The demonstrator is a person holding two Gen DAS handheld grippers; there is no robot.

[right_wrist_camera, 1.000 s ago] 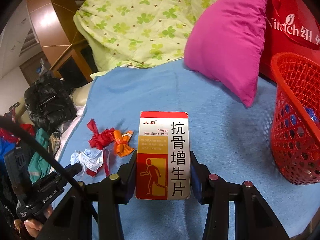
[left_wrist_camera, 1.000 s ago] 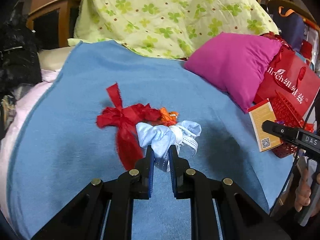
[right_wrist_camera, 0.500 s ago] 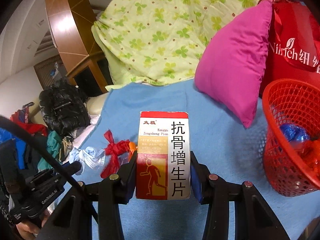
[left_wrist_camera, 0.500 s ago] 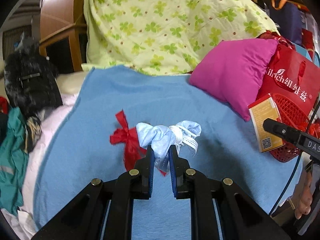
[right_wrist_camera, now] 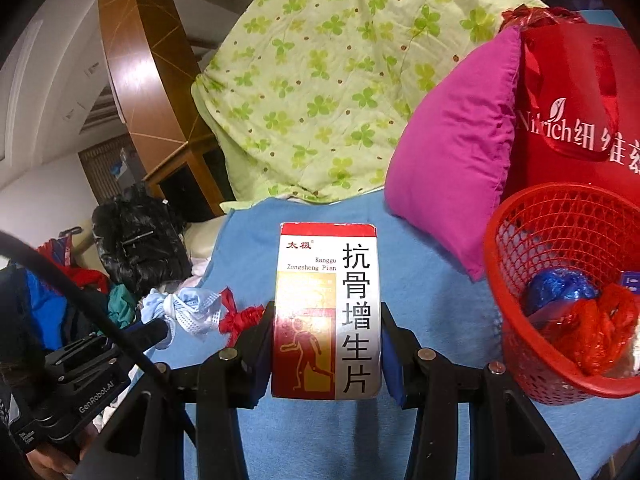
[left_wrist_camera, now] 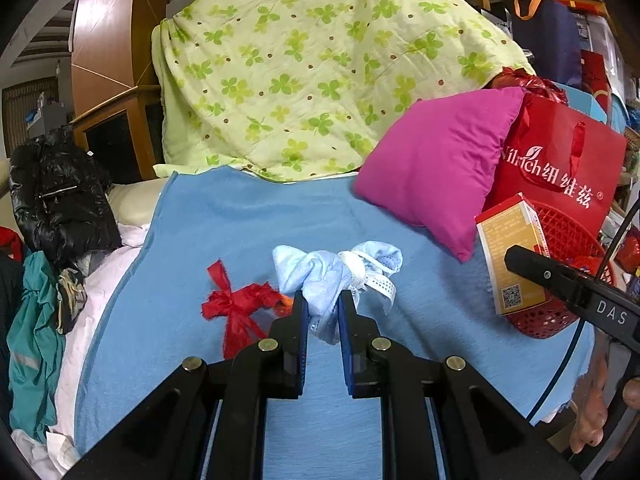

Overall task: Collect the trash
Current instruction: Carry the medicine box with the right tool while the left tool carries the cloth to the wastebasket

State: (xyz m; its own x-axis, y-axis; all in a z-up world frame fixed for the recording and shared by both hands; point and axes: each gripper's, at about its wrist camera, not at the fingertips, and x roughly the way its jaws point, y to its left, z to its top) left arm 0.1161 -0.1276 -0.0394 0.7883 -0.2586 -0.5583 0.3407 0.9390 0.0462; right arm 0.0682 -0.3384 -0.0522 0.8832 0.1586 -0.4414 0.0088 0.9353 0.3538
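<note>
Both grippers are loaded and the carry to the bin looks like the step in hand. The left gripper [left_wrist_camera: 322, 312] has its jaws nearly closed on a wad of pale blue cloth [left_wrist_camera: 320, 276], held clear above the blue blanket [left_wrist_camera: 240, 224]. The right gripper [right_wrist_camera: 326, 344] has its jaws spread about as wide as the medicine box [right_wrist_camera: 326, 308] they pinch upright by its sides. The red mesh basket [right_wrist_camera: 516, 240] sits just beside that box, to its right, with a blue wad and red plastic already in it, so I judge the next move is a short swing over the rim and a release, box first. A red ribbon bow [left_wrist_camera: 236, 308] and an orange scrap [left_wrist_camera: 285, 301] lie on the blanket uncollected. The magenta pillow [left_wrist_camera: 436, 160] and red gift bag [left_wrist_camera: 560, 168] crowd the basket's far side; the left gripper's path crosses the right one.
</note>
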